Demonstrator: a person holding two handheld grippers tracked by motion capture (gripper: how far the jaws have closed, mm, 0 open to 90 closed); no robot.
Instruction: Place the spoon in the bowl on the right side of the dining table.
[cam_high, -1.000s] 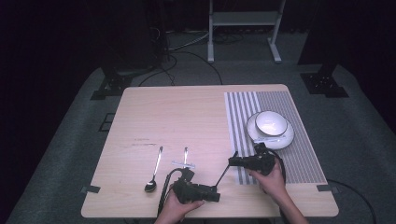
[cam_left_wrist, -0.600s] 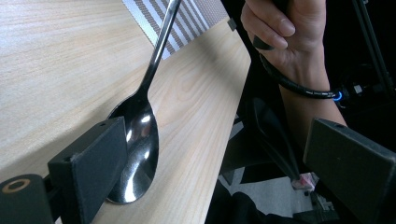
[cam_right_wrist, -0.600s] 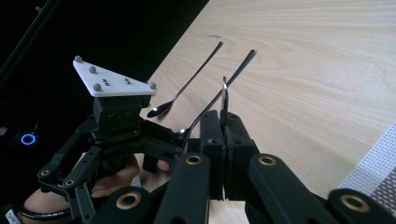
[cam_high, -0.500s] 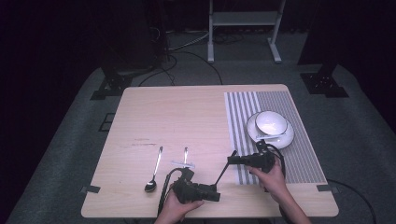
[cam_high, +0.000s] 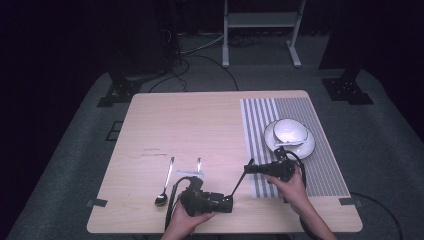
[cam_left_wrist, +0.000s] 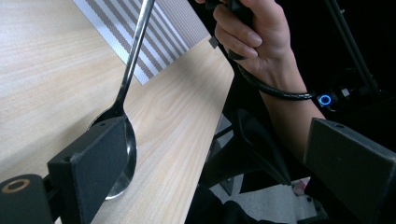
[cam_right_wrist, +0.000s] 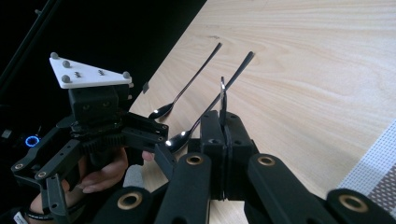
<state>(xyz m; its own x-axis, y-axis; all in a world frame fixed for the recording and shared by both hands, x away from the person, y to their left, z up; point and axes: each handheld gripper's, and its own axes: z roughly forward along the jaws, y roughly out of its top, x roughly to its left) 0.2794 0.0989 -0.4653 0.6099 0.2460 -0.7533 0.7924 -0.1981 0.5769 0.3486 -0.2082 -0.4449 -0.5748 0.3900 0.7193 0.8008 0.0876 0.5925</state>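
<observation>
Pinches the top of a spoon's (cam_high: 240, 181) handle in the right gripper (cam_high: 248, 167), jaws pressed together on the thin metal, with the handle's tip standing edge-on just past them in the right gripper view. Slants that spoon down and toward the near edge of the bench (cam_high: 200, 125), its bowl low beside the left gripper (cam_high: 227, 204). Keeps the left gripper spread wide; in the left gripper view sets the spoon's bowl right against the inner face of one jaw, just at the wood, and leaves the other jaw well apart from it. Points the left gripper toward the right hand (cam_high: 295, 187), which wraps the right gripper's body above the near end of the striped placemat (cam_high: 320, 165). Carries a white plate (cam_high: 305, 147) on the placemat, farther back, with a white bowl (cam_high: 290, 131) on it. Lays a second spoon (cam_high: 163, 185) flat on the bare wood left of the left gripper, and a third spoon (cam_high: 198, 164) just beyond that gripper, its bowl end hidden behind it in the high view. Cups the left gripper from below in the left hand (cam_high: 192, 220) at the bench's near edge.
</observation>
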